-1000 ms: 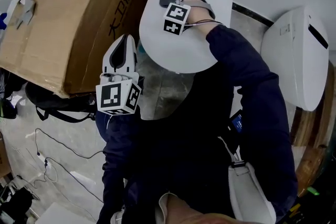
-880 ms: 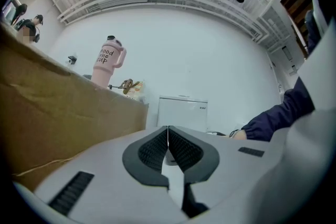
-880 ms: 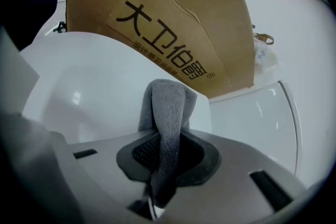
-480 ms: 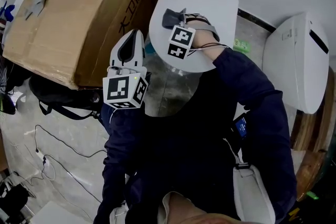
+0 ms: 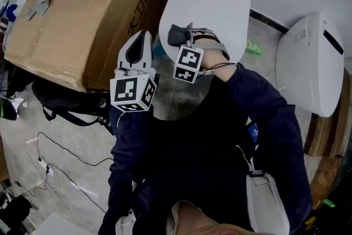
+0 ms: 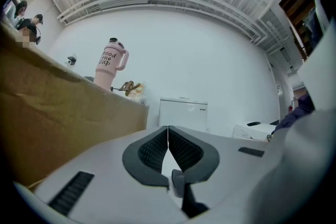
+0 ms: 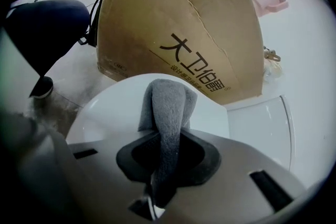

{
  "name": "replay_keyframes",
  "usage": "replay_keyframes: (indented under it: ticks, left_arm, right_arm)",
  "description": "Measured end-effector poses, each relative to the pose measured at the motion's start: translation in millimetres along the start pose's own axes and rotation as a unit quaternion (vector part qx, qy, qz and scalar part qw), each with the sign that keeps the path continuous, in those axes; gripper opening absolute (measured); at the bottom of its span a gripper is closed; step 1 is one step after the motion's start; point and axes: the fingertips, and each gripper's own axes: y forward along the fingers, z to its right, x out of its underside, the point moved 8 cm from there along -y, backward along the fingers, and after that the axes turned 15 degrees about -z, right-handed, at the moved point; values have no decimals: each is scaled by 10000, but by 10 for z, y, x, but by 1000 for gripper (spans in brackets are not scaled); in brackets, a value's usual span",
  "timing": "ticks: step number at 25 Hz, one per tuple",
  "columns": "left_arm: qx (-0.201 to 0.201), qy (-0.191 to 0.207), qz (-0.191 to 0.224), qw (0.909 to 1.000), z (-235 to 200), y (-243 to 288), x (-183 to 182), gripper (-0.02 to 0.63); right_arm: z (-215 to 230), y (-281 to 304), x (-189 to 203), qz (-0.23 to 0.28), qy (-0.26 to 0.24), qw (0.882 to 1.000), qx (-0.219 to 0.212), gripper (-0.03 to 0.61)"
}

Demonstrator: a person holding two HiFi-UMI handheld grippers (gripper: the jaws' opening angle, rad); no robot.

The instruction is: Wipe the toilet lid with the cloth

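Indoors, white toilet lid (image 5: 212,8), cloth (image 5: 177,34), cardboard box (image 5: 82,14)

The right gripper (image 5: 186,37) has drawn back along the toilet lid (image 5: 217,5) toward the person, dragging the cloth (image 5: 177,34) with it. A second ago the cloth lay on the far left part of the lid; now it sits at the left edge, nearer the front. The right gripper's marker cube, once over the middle of the lid, now overlaps the near rim and comes level with the left gripper (image 5: 141,41), just beside it. More bare lid shows beyond the cloth. A small green thing (image 5: 254,47) on the floor at the lid's right now shows past the sleeve.
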Motion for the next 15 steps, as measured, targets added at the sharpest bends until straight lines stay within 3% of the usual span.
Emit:
replay_keyframes:
  ticks: [10, 15]
  left_arm:
    - [32, -40, -14, 10000, 31, 12, 31, 17]
    - [23, -33, -49, 10000, 26, -1, 38, 17]
  right_arm:
    - [-284, -279, 2, 130, -199, 9990, -368, 66]
    - [-205, -324, 14, 377, 3, 9884, -1475, 67]
